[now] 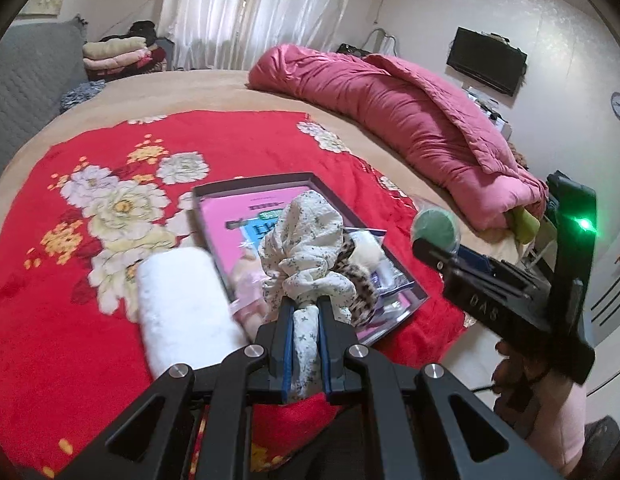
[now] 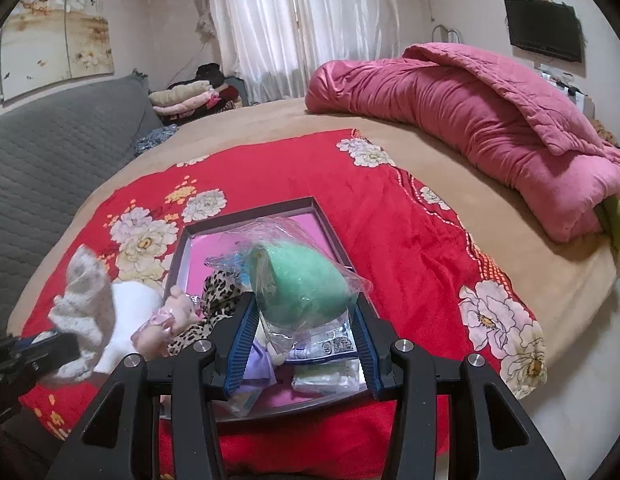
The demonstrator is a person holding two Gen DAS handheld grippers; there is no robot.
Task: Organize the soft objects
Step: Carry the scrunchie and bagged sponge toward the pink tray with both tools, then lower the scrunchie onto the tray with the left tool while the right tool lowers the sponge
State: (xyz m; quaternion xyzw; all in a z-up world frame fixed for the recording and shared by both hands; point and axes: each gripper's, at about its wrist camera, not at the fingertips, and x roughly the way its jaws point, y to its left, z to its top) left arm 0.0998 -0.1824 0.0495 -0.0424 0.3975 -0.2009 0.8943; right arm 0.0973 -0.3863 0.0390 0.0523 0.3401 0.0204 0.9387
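While the floral scrunchie hangs pinched in the closed jaws of the left gripper, above the shallow box on the red floral blanket, the right gripper clamps a bagged green sponge. At the scrunchie's eight o'clock lies a white towel roll.

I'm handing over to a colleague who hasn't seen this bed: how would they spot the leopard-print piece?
On the bed, find the red floral cloth with the shallow dark-rimmed tray lying on it. The leopard-print piece lies at the tray's left side, beside a small pink doll. It is the only brown-and-black spotted fabric; the white roll nearby is plain.
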